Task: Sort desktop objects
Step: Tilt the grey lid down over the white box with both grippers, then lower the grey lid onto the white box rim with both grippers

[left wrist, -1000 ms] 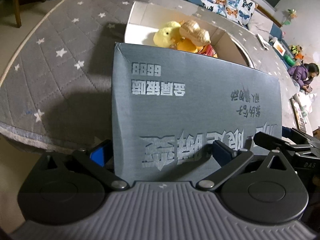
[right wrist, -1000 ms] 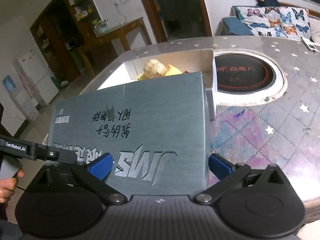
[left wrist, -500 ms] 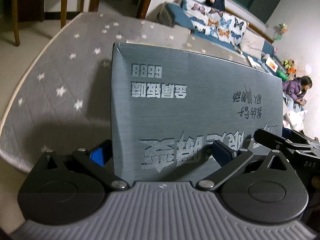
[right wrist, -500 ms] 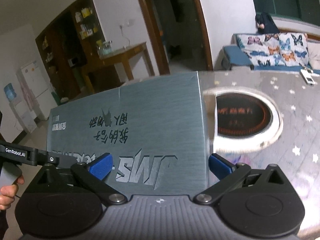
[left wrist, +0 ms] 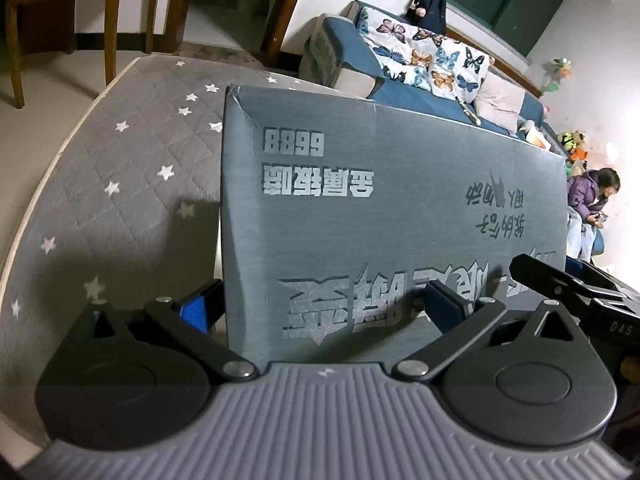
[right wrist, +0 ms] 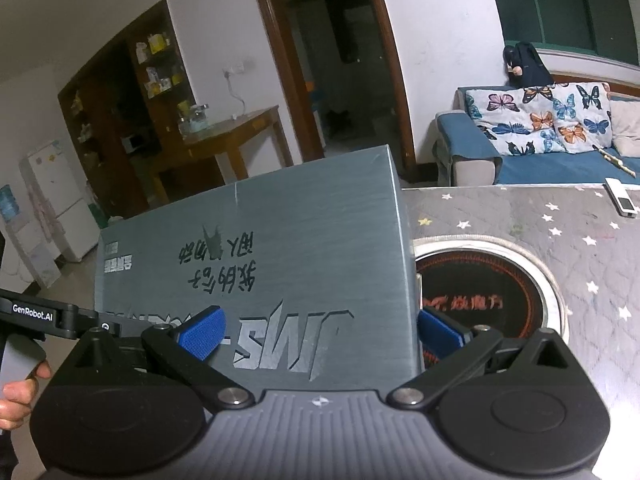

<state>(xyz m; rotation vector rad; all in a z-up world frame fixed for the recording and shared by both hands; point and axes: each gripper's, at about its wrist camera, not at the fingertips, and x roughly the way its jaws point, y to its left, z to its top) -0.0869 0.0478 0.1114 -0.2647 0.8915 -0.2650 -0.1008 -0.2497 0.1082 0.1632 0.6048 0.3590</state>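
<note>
A grey cardboard box lid (left wrist: 380, 216) with silver print fills both views; it also shows in the right wrist view (right wrist: 280, 264). My left gripper (left wrist: 320, 312) is shut on the lid's near left edge, one blue pad under it and one over it. My right gripper (right wrist: 320, 332) is shut on the lid's near right edge in the same way. The lid stands tilted up and hides the white box with the soft toys behind it. The right gripper's black frame (left wrist: 568, 284) shows at the right of the left wrist view.
The table has a grey star-print cover (left wrist: 120, 184) and a round black hotplate (right wrist: 480, 296) set in it right of the lid. A white remote (right wrist: 622, 200) lies at the far right. A sofa (right wrist: 540, 148) stands behind; a person (left wrist: 592, 200) sits at right.
Both grippers have raised the lid's near edge, so it tips up and over the white box. The toys and the box, seen a second ago, are now hidden behind it.
</note>
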